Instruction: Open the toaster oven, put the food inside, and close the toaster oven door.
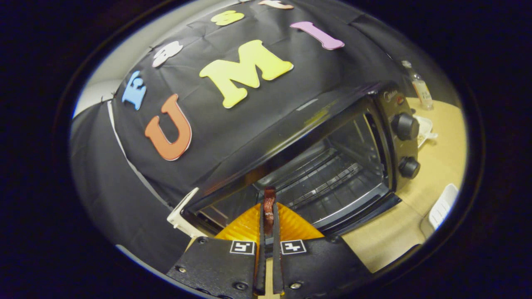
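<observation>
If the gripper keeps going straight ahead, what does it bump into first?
Probably the wire rack inside the open toaster oven. The gripper, shut on a thin reddish-brown piece of food, points into the oven's mouth; depth is hard to judge.

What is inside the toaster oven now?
Inside the toaster oven a bare wire rack shows. The tool, shut on a dark piece of food, covers the near part of the inside.

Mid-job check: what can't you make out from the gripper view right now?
- Food type: thin reddish strip, pinched in the gripper, seen edge-on.
- Toaster oven door: hidden below the fingers.
- Bottle contents: too small, far behind the oven.
- White item on the table: cut off by the edge.
</observation>
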Demonstrator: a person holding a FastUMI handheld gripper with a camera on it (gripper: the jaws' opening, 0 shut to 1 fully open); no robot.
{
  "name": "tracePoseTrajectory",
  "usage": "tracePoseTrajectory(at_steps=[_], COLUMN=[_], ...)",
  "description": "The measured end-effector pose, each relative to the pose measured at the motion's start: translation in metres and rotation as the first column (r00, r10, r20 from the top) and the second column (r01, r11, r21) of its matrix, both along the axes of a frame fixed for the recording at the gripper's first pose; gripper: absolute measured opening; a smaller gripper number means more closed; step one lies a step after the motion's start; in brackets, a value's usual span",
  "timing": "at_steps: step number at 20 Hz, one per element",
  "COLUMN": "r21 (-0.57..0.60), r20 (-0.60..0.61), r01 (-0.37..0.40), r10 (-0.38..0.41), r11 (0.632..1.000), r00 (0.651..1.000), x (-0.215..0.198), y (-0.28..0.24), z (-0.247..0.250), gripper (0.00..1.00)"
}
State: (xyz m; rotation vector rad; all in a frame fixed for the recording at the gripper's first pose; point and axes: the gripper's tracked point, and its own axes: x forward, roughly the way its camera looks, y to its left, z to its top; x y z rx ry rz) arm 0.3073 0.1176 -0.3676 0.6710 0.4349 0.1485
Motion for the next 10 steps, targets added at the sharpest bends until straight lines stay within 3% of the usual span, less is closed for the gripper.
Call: tracePoseTrajectory(at_steps=[3, 10], r21=[0.104, 0.137], r20=[-0.050, -0.067], r01=[0.034, 0.059], r10=[-0.029, -0.050], r11=[0.994, 0.989], r00=[0.998, 0.996], x=[0.011, 0.028], y=[-0.009, -0.029], z=[-0.009, -0.022], gripper=[0.10, 0.11])
